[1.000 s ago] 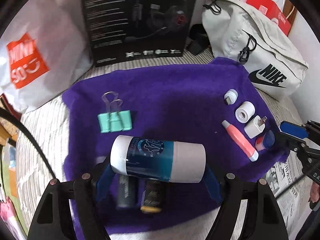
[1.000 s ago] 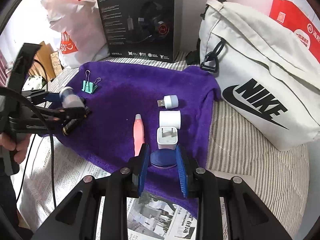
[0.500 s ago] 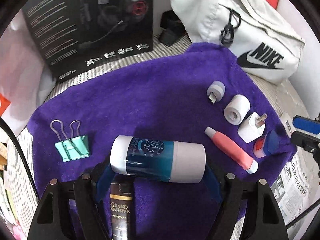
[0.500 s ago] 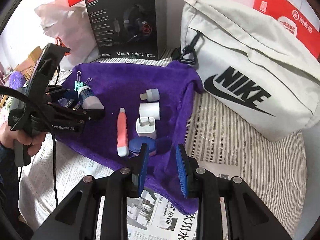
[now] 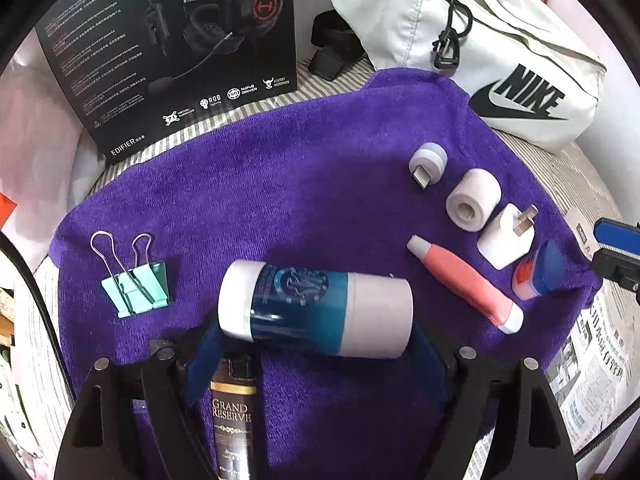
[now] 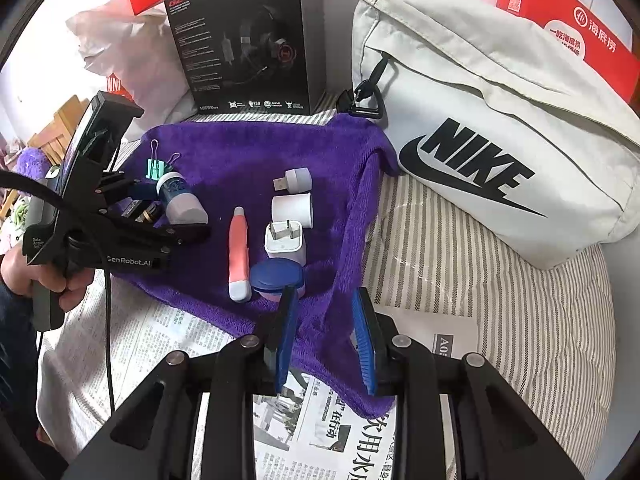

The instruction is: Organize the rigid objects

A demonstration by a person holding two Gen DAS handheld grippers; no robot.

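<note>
My left gripper [image 5: 316,332] is shut on a white and teal cylinder [image 5: 316,308], held sideways above the purple cloth [image 5: 300,184]; it also shows in the right wrist view [image 6: 180,200]. On the cloth's right side lie a USB light [image 5: 428,162], a white roll [image 5: 474,200], a white plug [image 5: 506,242], a pink pen [image 5: 464,284] and a blue-capped jar [image 5: 538,276] in a row. A green binder clip [image 5: 134,284] lies at the left. My right gripper [image 6: 326,328] is open and empty, just behind the jar [image 6: 276,276].
A brown Grand Reserve bottle [image 5: 234,412] lies under my left gripper. A black headset box [image 5: 172,44] and a white Nike bag [image 6: 492,132] stand behind the cloth. Newspaper [image 6: 320,424] lies on the striped bedding in front.
My left gripper has carried the cylinder forward and right across the cloth. My right gripper has let go of the blue-capped jar and pulled back from it.
</note>
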